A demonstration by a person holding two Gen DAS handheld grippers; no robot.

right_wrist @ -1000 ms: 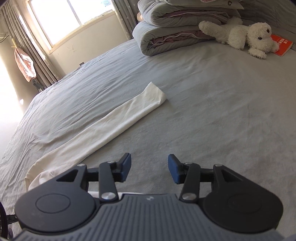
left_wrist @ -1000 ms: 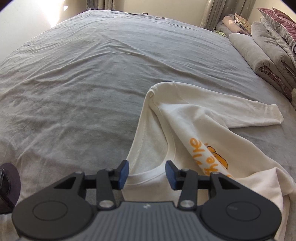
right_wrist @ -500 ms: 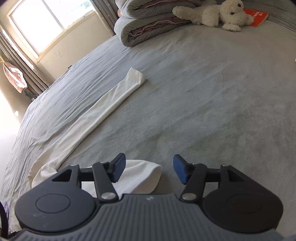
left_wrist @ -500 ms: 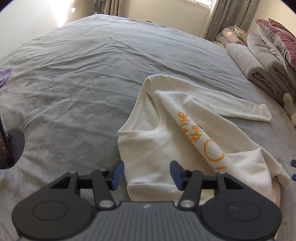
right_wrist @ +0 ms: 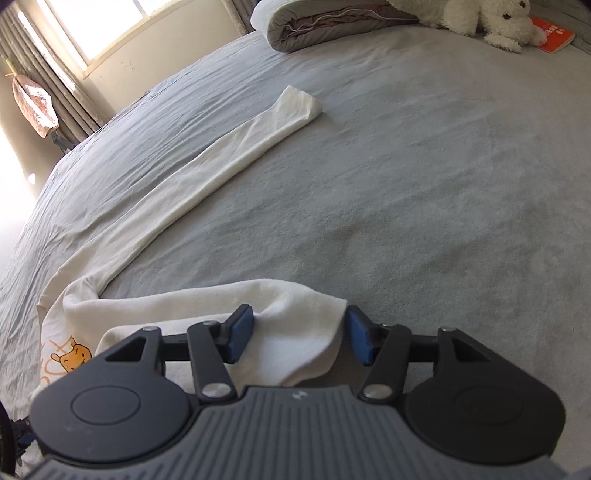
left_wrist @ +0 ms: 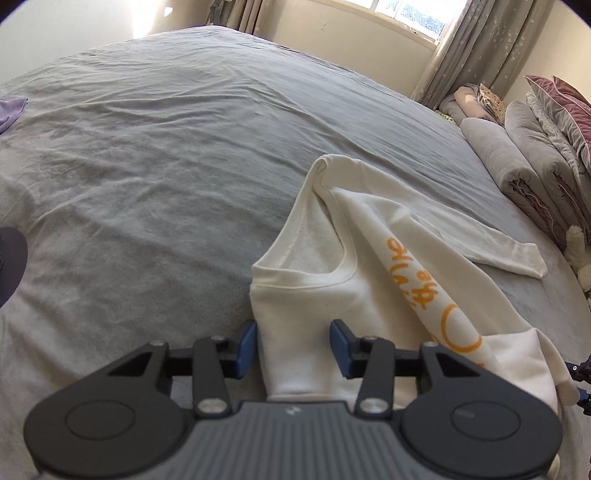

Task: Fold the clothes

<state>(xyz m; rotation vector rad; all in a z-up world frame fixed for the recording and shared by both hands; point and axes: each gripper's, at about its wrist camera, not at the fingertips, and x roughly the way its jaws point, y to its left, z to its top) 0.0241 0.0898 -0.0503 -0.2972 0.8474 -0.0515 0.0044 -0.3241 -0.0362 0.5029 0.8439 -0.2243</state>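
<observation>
Straddling the near edge of the cream sweatshirt [left_wrist: 317, 302], the left hand-held gripper [left_wrist: 292, 347] stood with jaws apart, fabric between the pads but not pinched. Same w/ the right hand-held gripper [right_wrist: 298, 338]: released, spread over a bunched corner [right_wrist: 295, 317] of the garment. A sec earlier both sat closer in over the neckline and bare bed; since then they'd pulled back, so more of the shirt came into view. The sweatshirt lay on the grey bed [left_wrist: 147, 166], body partly doubled over, orange print [left_wrist: 417, 280] on a rolled ridge, neckline facing up. Further out, one sleeve [right_wrist: 229, 155] ran straight twd the folded quilts [right_wrist: 332, 26]. Prob mid-fold: both seemed lined up to grab the near edge.
</observation>
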